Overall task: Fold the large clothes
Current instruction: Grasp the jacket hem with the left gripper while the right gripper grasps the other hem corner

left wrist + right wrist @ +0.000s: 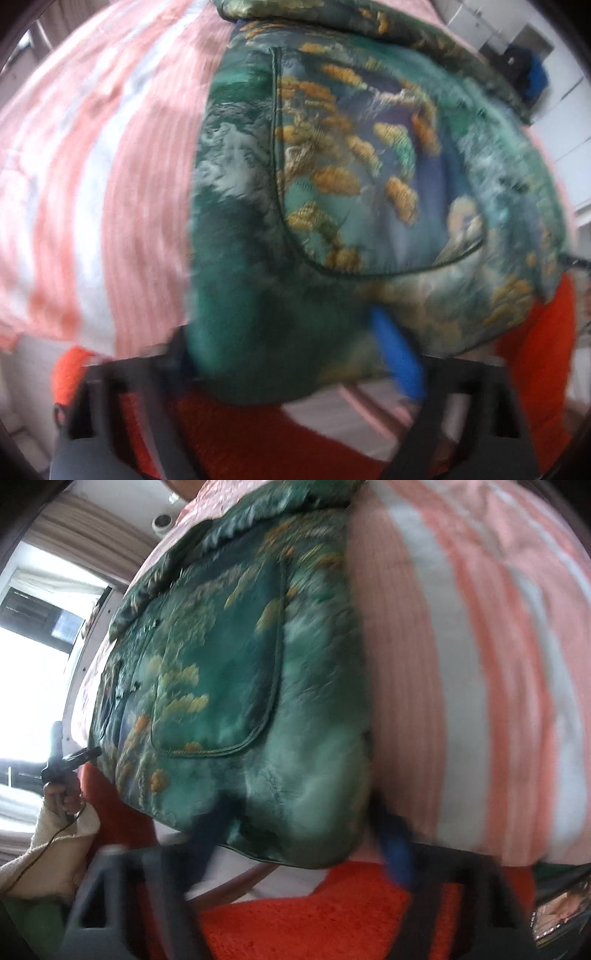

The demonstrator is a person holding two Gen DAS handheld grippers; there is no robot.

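The green brocade jacket (332, 177) lies on the pink-and-white striped bedspread (92, 166). Both grippers' jaws straddle its near hem (left gripper (295, 369), right gripper (299, 834)); blur hides whether they grip.

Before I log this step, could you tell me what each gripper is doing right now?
Left gripper: closed on the hem of the green jacket.
Right gripper: closed on the jacket hem too.

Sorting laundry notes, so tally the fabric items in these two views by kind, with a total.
Green brocade jacket: 1
Pink and white striped bedspread: 1
Orange fuzzy rug: 1
Total: 3
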